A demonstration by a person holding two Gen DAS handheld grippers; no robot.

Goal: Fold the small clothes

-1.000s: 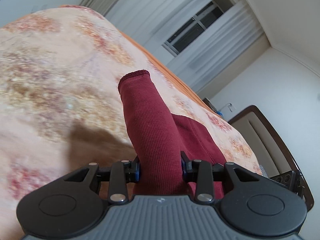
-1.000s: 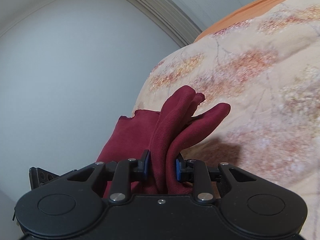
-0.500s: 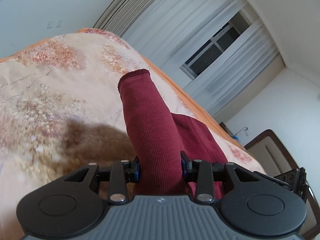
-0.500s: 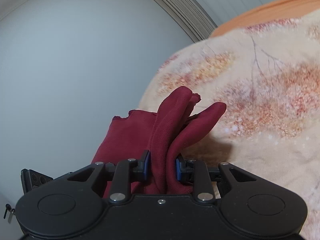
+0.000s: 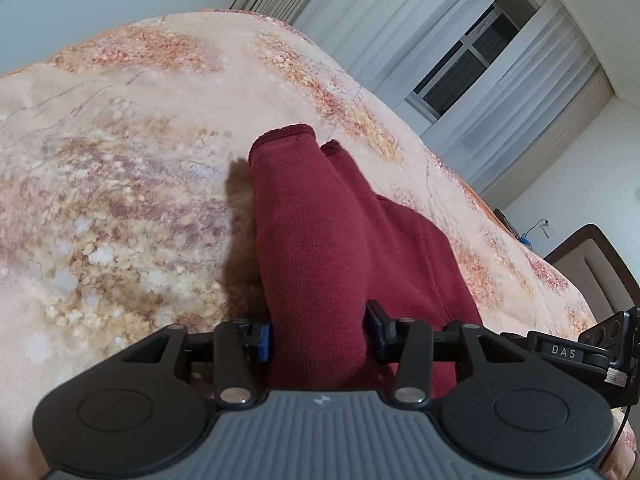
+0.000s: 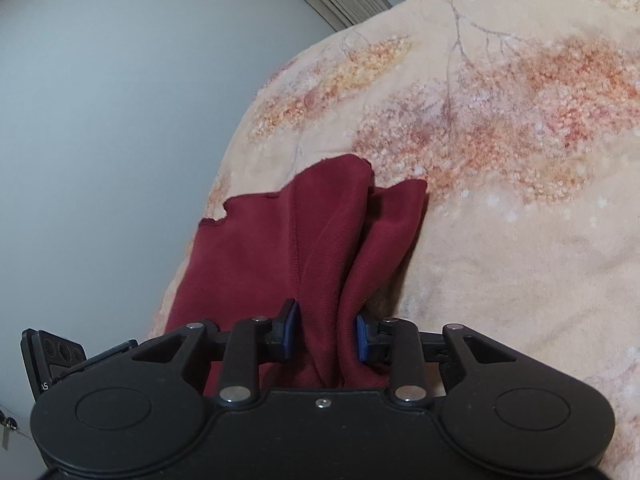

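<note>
— What lies around the work?

— A bed covered by a beige quilt with an orange and rust floral print [image 5: 140,184], soft and slightly puckered. In the left view, white sheer curtains [image 5: 400,12] hang over a dark-framed window [image 5: 460,72], and a brown wooden headboard with a pale padded panel [image 5: 592,264] shows at the right edge. In the right view a plain grey-white wall [image 6: 120,100] fills the left side.

— And the clothing?

— A dark red knitted garment with a fine rib [image 5: 320,248] lies partly on the quilt, its bunched folds rising between both tools. A hemmed edge [image 5: 282,136] points away from the left camera; it casts a shadow on the quilt beside it.

— The tongs?

— The left tongs [image 5: 318,334] are clamped on a thick roll of the red cloth. The right tongs [image 6: 323,334] are clamped on several gathered pleats of the same garment [image 6: 320,240]. The cloth hides the quilt straight ahead of each.
</note>
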